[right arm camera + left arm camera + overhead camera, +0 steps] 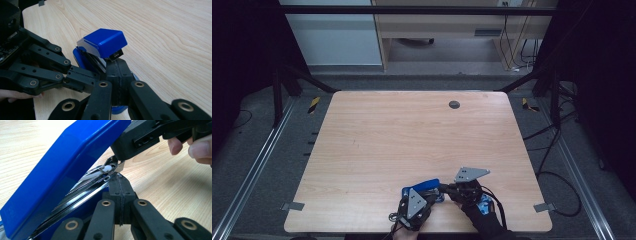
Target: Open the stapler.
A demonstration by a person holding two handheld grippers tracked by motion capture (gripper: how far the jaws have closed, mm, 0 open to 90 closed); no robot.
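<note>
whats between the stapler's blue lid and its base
In the left gripper view, the open stapler shows its metal staple rail with a spring between lid and base.

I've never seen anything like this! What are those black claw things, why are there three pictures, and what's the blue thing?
A person is holding two pinching tools called grippers, one in each hand. One picture comes from a camera up high looking down at the wooden table. The other two come from little cameras riding on the grippers. The blue thing is a stapler, opened up so its metal staple track shows. The left gripper and the right gripper both have their jaws shut, right up against the stapler. How firmly they grip it is hard to tell.
</note>
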